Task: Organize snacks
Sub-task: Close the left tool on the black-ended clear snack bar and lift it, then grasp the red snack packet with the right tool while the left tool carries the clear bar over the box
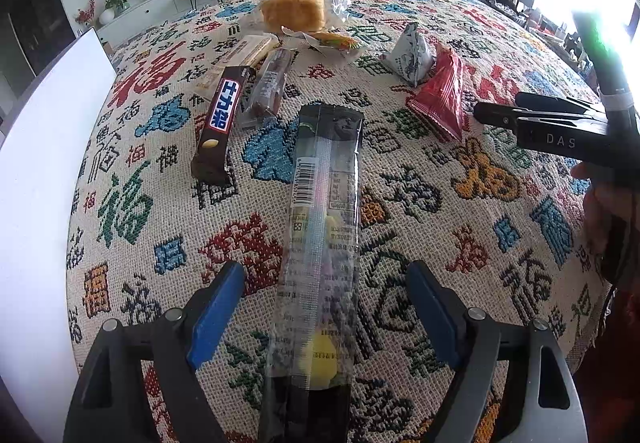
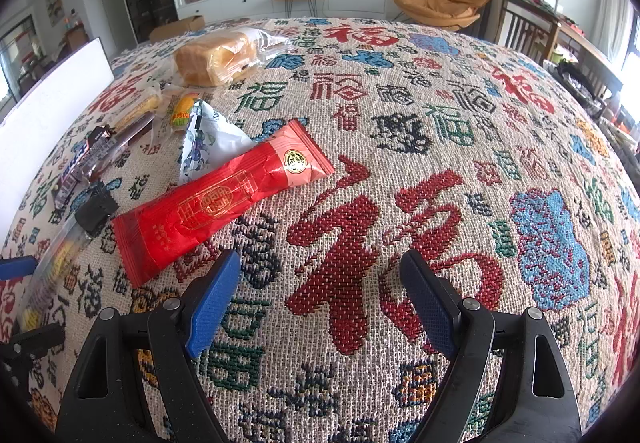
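The left gripper (image 1: 326, 307) is held wide, pads apparently clear of the clear candy packet (image 1: 324, 203) between them, pointing toward 12 o'clock; the right gripper (image 2: 320, 299) is spread wide, empty.

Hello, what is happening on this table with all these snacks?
A person is sorting snacks on a patterned tablecloth with two hand-held tools. The left tool is open, with a long clear packet lying between its pads, untouched. The right tool is open and holds nothing; it hangs near a red packet. A chocolate bar and a bread loaf lie farther back.
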`<action>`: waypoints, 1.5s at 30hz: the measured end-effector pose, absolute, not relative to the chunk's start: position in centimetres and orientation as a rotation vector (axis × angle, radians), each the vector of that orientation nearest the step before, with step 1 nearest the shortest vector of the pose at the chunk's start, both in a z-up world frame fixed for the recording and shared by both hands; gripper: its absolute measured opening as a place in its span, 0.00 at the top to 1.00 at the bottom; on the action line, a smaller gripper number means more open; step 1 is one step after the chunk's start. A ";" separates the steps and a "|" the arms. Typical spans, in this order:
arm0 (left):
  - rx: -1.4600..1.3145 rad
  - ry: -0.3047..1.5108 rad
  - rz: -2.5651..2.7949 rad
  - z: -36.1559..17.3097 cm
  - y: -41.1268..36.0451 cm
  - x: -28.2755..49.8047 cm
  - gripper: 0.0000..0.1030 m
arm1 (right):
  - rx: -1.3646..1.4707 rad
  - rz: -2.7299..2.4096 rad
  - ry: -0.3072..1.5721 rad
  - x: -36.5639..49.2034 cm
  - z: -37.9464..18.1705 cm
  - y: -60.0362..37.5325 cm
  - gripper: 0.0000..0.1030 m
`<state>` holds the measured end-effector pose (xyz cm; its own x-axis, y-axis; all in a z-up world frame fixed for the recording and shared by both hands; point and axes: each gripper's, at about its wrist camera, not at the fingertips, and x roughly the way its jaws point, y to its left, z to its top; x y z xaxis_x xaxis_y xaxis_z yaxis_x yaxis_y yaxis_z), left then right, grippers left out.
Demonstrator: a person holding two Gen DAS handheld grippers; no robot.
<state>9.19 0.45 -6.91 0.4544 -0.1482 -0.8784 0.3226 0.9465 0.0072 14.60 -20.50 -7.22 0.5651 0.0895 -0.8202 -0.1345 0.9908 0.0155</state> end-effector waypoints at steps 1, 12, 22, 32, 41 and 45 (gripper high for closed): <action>0.183 1.061 -0.292 -6.8 1.0 8.9 0.19 | -0.051 0.132 0.961 14.6 -7.2 -20.5 0.17; 0.181 1.067 -0.290 -7.4 -0.7 10.3 0.16 | -0.051 0.132 0.961 14.6 -7.2 -20.5 0.17; 0.179 1.069 -0.284 -7.4 -0.6 10.1 0.15 | -0.051 0.132 0.961 14.6 -7.2 -20.5 0.17; 0.175 1.065 -0.300 -7.1 -0.9 9.7 0.48 | -0.051 0.132 0.961 14.6 -7.2 -20.5 0.17; 0.030 1.016 -0.343 -5.3 0.6 7.5 0.88 | 0.509 0.215 0.954 13.9 -6.1 -26.6 0.20; -0.024 0.951 -0.365 -3.1 1.5 6.5 0.88 | 0.653 0.307 1.050 16.3 -5.6 -24.3 0.20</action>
